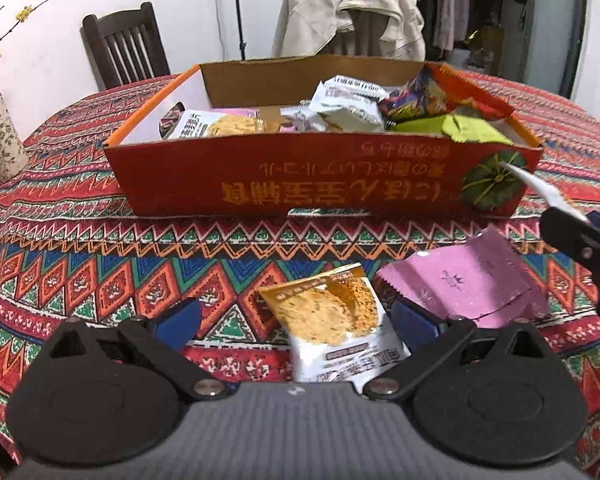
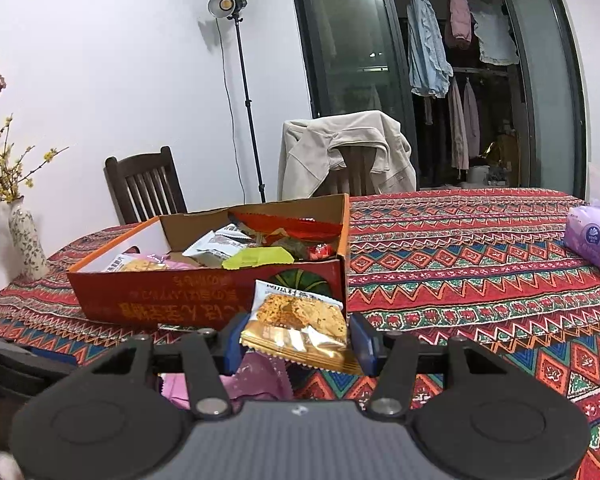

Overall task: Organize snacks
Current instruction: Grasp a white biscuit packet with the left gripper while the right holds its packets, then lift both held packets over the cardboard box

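Snacks mostly sit in the red box [image 1: 324,176] already, near the table's far edge; you have three packets left. A cracker packet [image 1: 332,328] and a pink packet [image 1: 460,284] lie on the tablecloth [image 1: 100,272] between the box and your near edge. Your left gripper [image 1: 296,320] stands wide open astride the cracker packet, seemingly not touching it. Your right gripper [image 2: 296,340] clamps another cracker packet [image 2: 300,320], lifted before the box's near wall.
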The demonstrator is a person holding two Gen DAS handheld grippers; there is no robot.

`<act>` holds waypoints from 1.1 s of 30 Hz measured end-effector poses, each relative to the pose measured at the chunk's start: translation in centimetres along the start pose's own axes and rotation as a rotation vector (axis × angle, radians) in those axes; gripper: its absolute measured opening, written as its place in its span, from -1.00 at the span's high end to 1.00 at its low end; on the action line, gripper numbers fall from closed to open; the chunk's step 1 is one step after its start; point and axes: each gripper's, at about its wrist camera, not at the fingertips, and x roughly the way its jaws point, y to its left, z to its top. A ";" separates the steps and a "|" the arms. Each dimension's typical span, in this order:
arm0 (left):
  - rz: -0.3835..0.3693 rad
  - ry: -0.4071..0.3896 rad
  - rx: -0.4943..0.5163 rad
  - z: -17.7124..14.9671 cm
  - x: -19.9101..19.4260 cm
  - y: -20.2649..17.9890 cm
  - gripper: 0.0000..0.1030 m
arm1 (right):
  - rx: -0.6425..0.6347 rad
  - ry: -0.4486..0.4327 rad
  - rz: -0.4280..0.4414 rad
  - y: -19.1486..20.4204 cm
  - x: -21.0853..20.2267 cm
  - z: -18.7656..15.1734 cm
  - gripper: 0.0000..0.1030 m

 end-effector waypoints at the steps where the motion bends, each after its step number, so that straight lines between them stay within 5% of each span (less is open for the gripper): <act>1: 0.004 0.008 -0.005 0.0 0.2 -0.1 -1.00 | -0.002 0.000 0.000 0.0 0.0 0.0 -0.03; 9: 0.024 -0.011 -0.038 -0.4 0.3 -0.2 -0.99 | -0.003 -0.015 0.023 0.1 -0.5 0.0 -0.03; 11: -0.009 -0.006 -0.063 -0.5 0.2 0.1 -0.84 | -0.001 -0.017 0.026 0.0 -0.5 0.0 -0.03; 13: -0.017 -0.018 -0.055 -0.5 -0.3 0.1 -0.38 | -0.001 -0.019 0.031 0.0 -0.6 0.0 -0.03; 16: -0.046 -0.028 -0.028 -0.5 -0.8 -0.1 -0.04 | 0.000 -0.018 0.036 -0.1 -0.6 0.0 -0.03; 33: -0.094 -0.126 -0.020 -0.3 -3.3 1.4 0.02 | -0.025 -0.037 0.057 0.6 -0.7 0.1 -0.03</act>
